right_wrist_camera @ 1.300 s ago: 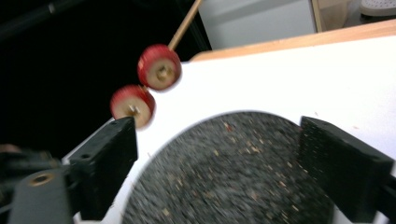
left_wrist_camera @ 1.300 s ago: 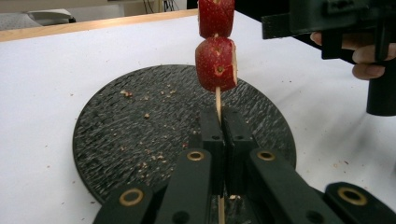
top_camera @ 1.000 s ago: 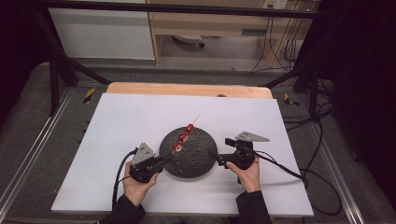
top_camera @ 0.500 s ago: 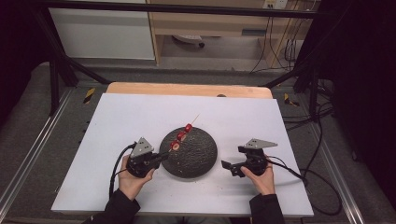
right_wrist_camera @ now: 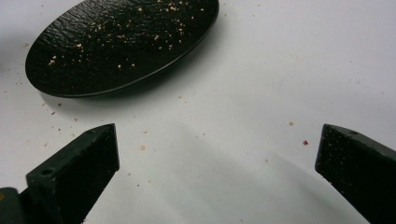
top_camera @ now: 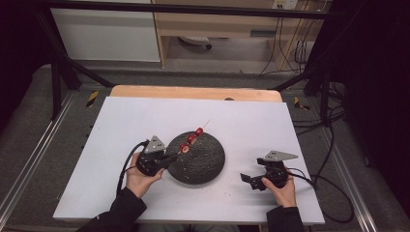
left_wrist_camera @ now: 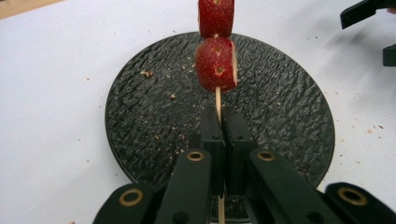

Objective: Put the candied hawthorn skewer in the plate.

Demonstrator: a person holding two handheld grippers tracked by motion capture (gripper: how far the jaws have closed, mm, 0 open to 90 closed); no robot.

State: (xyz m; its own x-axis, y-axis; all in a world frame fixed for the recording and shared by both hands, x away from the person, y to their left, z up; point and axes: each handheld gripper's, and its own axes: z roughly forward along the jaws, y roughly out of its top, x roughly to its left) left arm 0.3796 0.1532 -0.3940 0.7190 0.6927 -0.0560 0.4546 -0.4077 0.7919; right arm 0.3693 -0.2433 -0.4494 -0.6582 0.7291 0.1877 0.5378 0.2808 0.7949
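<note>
Right hand-held gripper (top_camera: 252,180) now farther from plate (top_camera: 205,166), jaws wide over white tabletop (top_camera: 121,121); left hand-held gripper (top_camera: 175,154) clamping skewer (top_camera: 192,139).

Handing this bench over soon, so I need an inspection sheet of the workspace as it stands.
Surface: white board on a wooden table, dusted with small crumbs.
Job's things: skewer threaded with strawberry pieces, held above the black plate.
Clutter: crumbs on the plate and board; nothing else seen.
Grippers: left claw shut on the skewer's bare end; right claw open, empty, over the board to the plate's right.
Cables: one trails from each claw; the right one loops off the board.
Surroundings: dark frame, shelf, floor cables behind the table.
</note>
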